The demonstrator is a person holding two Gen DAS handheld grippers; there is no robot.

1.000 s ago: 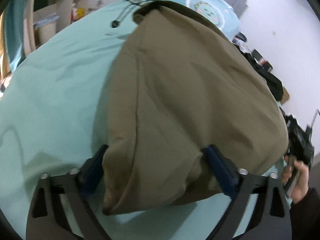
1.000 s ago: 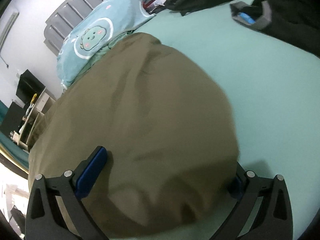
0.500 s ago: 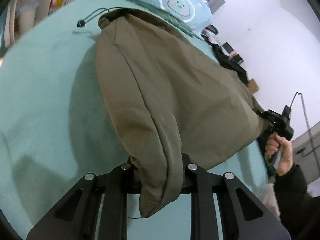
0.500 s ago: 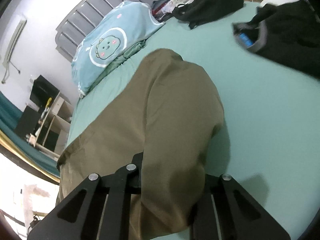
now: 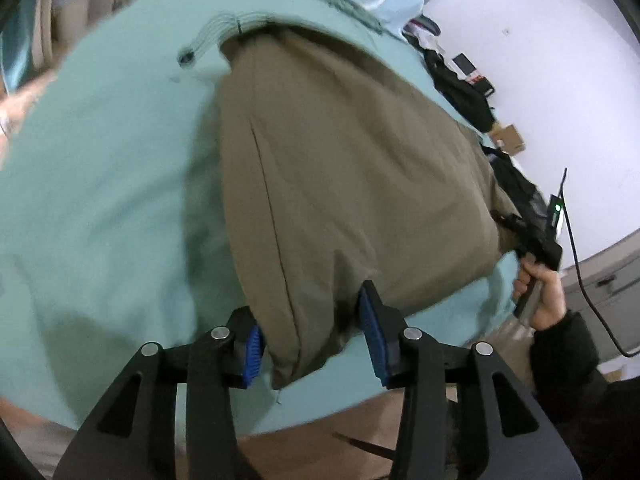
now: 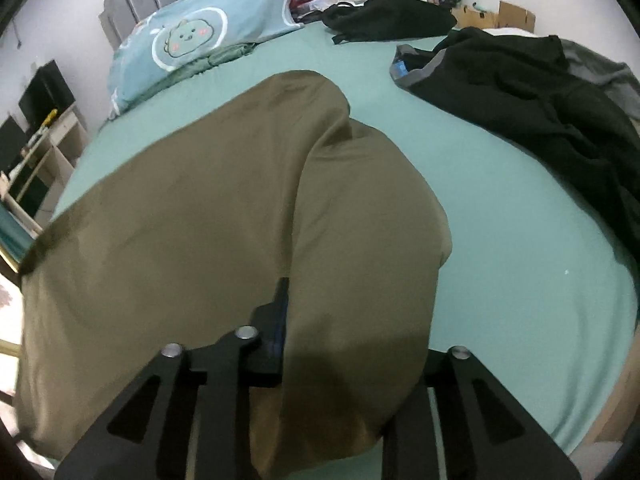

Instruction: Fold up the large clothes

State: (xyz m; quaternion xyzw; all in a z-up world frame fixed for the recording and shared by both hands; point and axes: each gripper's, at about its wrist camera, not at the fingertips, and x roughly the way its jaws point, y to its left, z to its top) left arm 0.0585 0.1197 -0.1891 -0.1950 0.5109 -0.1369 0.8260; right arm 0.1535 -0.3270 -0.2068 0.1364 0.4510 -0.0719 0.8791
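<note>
Stretching from frame bottom toward the pillow [image 6: 192,40] upper left, the olive garment [image 6: 180,220] lies lengthwise on the bed [image 6: 520,220]; left gripper [image 5: 312,344] loosening, right gripper [image 6: 352,344] gripping its near hem

Teal-sheeted bed [image 6: 500,208] bearing olive garment [image 6: 200,220], cartoon pillow [image 6: 192,36], black clothes [image 6: 540,92] lying apart

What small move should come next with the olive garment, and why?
Probably close both grippers firmly again before lifting further. The left gripper has fabric of the olive garment between its blue pads, which stand apart after just reopening; the right gripper is buried in a thick fold, its jaws also just eased. The garment still sprawls over the green bed, unfolded.
</note>
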